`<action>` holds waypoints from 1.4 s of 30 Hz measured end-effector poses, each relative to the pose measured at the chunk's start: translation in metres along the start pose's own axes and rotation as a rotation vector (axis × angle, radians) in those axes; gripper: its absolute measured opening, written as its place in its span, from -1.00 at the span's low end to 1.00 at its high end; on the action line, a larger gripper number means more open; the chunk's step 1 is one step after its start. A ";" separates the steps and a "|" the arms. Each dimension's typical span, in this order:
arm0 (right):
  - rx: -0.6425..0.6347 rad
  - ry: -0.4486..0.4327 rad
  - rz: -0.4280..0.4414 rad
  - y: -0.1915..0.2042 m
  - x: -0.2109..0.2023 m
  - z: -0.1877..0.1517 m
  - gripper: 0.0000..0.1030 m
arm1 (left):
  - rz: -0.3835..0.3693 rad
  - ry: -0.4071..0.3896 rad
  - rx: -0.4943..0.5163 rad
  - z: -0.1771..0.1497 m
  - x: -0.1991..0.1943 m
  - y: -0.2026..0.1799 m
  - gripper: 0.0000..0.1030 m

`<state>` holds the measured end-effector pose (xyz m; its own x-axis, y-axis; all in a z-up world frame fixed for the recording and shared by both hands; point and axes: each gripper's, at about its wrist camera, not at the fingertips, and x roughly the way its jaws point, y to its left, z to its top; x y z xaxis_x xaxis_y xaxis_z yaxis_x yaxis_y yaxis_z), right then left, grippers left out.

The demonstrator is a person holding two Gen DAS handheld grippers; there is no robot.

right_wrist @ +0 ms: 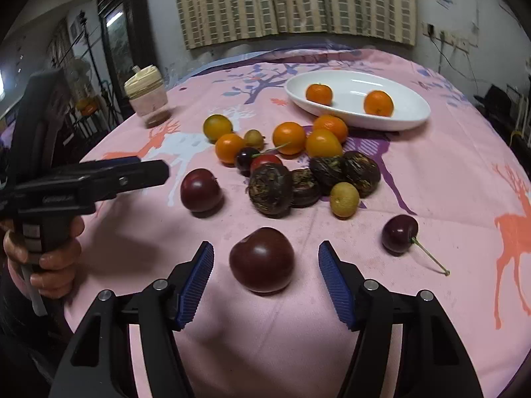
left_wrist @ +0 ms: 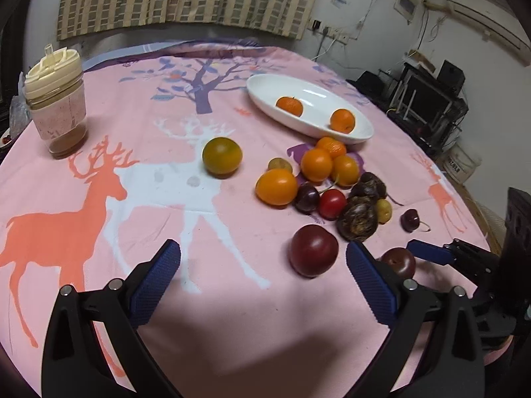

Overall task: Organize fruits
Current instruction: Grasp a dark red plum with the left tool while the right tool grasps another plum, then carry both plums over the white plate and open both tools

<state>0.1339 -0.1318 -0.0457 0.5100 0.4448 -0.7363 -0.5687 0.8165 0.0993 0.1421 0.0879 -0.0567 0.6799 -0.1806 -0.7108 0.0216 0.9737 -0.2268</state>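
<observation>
My left gripper is open over the pink deer tablecloth. A dark plum lies by its right fingertip, untouched. My right gripper is open around a second dark plum, and its pads stand clear of the fruit on both sides. That plum also shows beside the right gripper's blue finger. A white oval dish at the back right holds two mandarins. Small oranges, cherries and dark water chestnuts are piled in front of the dish.
A lidded cup stands at the far left of the table. A greenish orange sits alone mid-table, and a lone cherry lies right of my right gripper. A hand holds the left gripper's handle. The table edge curves close on the right.
</observation>
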 end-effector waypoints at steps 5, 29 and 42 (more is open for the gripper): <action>-0.044 0.029 -0.038 0.008 0.006 -0.001 -0.06 | -0.019 0.000 0.006 0.000 0.000 -0.001 0.90; 0.232 -0.034 0.091 -0.041 -0.002 -0.002 -0.22 | -0.027 0.099 0.256 0.004 0.029 -0.048 0.11; 0.231 -0.107 0.119 -0.060 -0.014 0.023 -0.22 | -0.080 0.121 0.184 0.021 0.032 -0.041 -0.27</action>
<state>0.1755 -0.1788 -0.0262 0.5206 0.5687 -0.6369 -0.4729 0.8131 0.3395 0.1782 0.0448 -0.0560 0.5781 -0.2623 -0.7726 0.2122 0.9627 -0.1681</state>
